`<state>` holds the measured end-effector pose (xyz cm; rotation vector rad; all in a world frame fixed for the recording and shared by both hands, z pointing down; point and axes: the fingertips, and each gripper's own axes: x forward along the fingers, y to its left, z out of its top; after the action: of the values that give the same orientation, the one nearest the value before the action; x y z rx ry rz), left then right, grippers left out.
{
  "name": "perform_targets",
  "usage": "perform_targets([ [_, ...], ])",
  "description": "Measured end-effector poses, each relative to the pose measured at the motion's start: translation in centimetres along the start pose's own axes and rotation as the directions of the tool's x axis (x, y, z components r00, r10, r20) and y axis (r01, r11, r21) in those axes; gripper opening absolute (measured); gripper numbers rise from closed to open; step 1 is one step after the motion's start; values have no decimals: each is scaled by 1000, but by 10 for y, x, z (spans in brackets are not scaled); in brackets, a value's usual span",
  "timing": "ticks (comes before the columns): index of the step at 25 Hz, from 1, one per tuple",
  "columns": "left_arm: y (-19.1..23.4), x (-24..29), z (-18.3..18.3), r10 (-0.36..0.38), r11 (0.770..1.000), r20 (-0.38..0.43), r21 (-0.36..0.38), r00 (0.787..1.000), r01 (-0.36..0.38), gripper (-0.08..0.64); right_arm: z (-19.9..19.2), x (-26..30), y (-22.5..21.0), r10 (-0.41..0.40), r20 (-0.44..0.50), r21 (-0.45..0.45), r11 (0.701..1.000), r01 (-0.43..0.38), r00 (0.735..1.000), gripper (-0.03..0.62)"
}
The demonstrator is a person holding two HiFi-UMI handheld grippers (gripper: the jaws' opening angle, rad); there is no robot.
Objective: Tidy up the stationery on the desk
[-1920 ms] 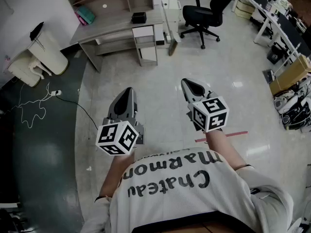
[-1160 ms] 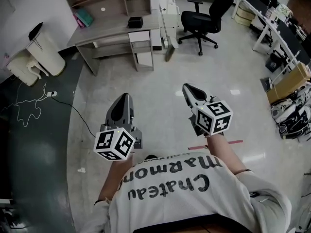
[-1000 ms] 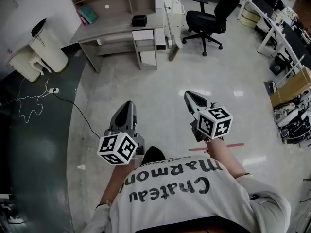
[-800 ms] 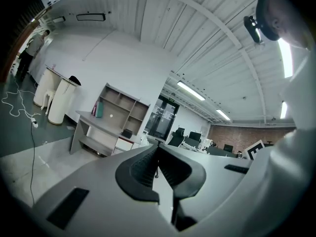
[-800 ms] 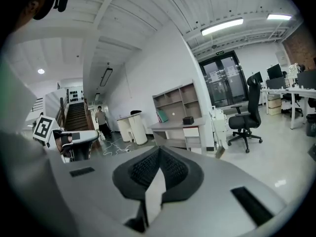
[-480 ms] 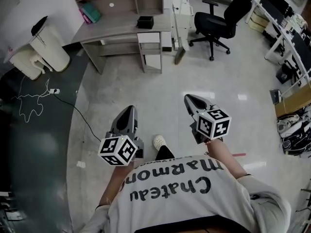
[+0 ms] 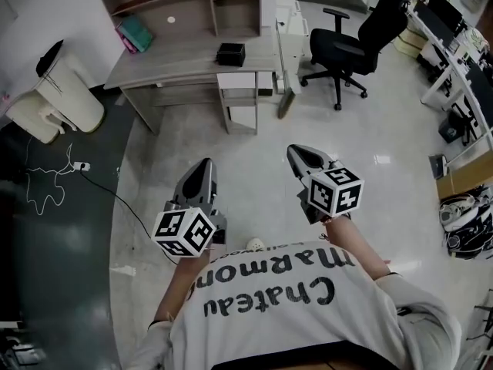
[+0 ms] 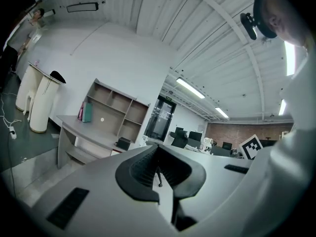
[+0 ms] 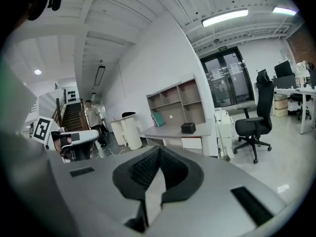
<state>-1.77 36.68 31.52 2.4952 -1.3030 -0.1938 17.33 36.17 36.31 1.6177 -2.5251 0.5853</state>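
- Stationery on the desk [image 7: 169,64]: only a box [image 7: 230,53] is clear.
- Left tool [image 7: 202,169] and right tool [image 7: 302,154], well short of the desk: pressed together, empty, likely for the walk over.

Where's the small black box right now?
Head view, upper middle: the black box sits on the right end of the grey desk, below the shelf unit and left of the black office chair.
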Motion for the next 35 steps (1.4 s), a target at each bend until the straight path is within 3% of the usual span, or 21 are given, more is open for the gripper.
perform_targets([
  [5,31,35,18,3,1000,17,1,1000,-3,15,25,45,-10,16,18,-9,1000,-16,1000,18],
  [10,58,53,23,27,999,17,-28,999,-26,15,26,77,-17,30,-8,-5,1000,-30,1000,18],
  [20,91,65,-7,74,992,-65,-99,995,-81,15,1,117,-24,59,-89,83,995,-52,994,18],
  [27,109,85,0,107,990,-73,-85,992,-113,15,10,151,-36,96,-87,151,985,-82,992,18],
  [35,135,137,18,123,988,-56,-84,991,-127,15,37,203,-61,122,-92,149,983,-107,988,18],
])
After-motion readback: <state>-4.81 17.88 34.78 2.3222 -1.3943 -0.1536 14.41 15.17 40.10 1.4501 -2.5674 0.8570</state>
